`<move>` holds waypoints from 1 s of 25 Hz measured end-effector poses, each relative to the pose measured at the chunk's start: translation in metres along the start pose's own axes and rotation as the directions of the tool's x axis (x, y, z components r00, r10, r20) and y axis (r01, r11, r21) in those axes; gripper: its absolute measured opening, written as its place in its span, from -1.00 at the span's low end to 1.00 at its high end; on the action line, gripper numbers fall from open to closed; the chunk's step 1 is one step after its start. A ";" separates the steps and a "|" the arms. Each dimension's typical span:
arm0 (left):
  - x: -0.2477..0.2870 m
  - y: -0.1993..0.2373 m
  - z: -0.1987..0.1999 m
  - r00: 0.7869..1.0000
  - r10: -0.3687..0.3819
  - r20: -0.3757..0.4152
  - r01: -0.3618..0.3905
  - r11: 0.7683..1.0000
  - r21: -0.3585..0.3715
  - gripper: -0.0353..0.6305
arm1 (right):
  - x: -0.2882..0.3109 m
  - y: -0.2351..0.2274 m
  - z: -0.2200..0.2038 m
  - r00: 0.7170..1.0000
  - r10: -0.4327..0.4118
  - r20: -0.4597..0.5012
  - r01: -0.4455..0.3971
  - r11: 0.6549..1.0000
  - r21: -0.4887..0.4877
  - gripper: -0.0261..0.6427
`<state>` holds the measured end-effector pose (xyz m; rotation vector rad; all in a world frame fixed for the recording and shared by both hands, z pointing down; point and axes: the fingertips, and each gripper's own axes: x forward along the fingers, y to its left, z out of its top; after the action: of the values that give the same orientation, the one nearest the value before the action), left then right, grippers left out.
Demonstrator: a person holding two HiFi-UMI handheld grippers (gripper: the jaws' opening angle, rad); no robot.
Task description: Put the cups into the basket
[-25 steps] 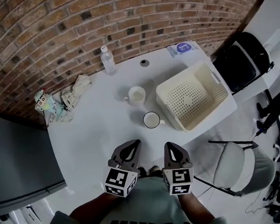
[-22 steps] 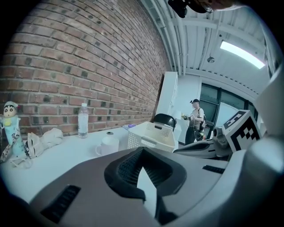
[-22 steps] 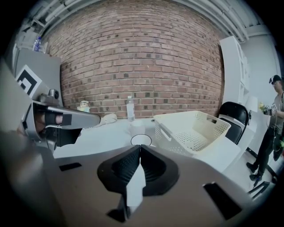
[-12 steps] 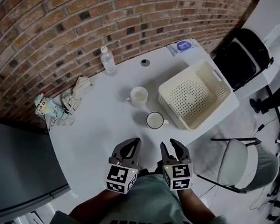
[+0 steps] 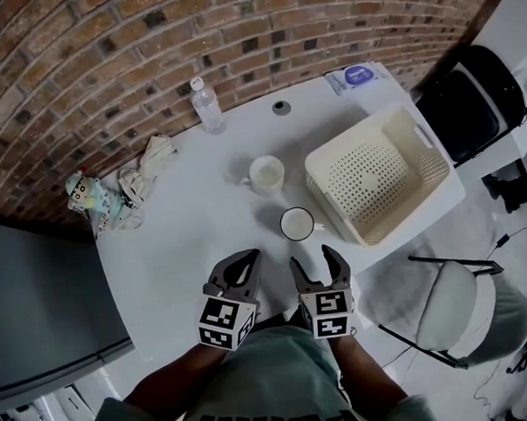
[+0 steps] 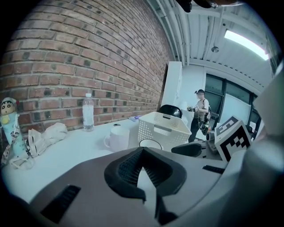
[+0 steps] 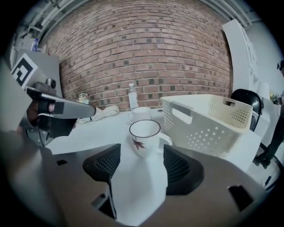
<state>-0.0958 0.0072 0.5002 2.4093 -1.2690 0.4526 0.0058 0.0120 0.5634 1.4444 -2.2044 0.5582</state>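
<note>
A white mug with a dark rim [image 5: 296, 223] [image 7: 144, 137] stands near the table's front, just left of the cream perforated basket [image 5: 357, 134] [image 7: 208, 119]. A plain cream mug [image 5: 265, 173] [image 7: 141, 113] stands behind it. My right gripper [image 5: 320, 266] [image 7: 142, 166] hangs short of the dark-rimmed mug. Its jaws have just been opening and now stand open with nothing between them. My left gripper [image 5: 240, 265] [image 6: 141, 153] is beside it, shut and empty, pointing towards the cream mug [image 6: 119, 137] and the basket [image 6: 162, 128].
A water bottle [image 5: 207, 106], a crumpled cloth [image 5: 148, 168] and a toy figure [image 5: 87, 195] lie along the brick wall. A small round cap [image 5: 281, 108] and a wipes packet [image 5: 353, 75] sit behind the basket. A grey chair [image 5: 469, 312] stands right of the table.
Both grippers have sunk towards the table's near edge. The right gripper's jaws, shut a second ago, have spread apart. The left gripper stays shut.
</note>
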 end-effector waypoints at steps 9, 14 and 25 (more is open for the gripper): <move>0.027 0.024 -0.017 0.997 0.051 -0.058 -0.053 0.998 -0.026 -0.88 | 0.047 -0.002 -0.002 1.000 0.018 0.014 -0.018 1.000 0.002 0.07; 0.039 0.035 -0.027 0.993 0.076 -0.086 -0.080 0.996 -0.049 -0.88 | 0.067 -0.003 -0.001 1.000 0.008 0.020 -0.008 1.000 0.002 0.12; 0.050 0.052 -0.035 0.988 0.100 -0.119 -0.110 0.990 -0.082 -0.88 | 0.093 -0.012 0.005 0.998 -0.050 0.044 0.050 0.999 -0.017 0.15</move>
<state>-0.1159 -0.0393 0.5622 2.2177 -1.3410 0.5449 -0.0172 -0.0644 0.6131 1.5113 -2.1940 0.4931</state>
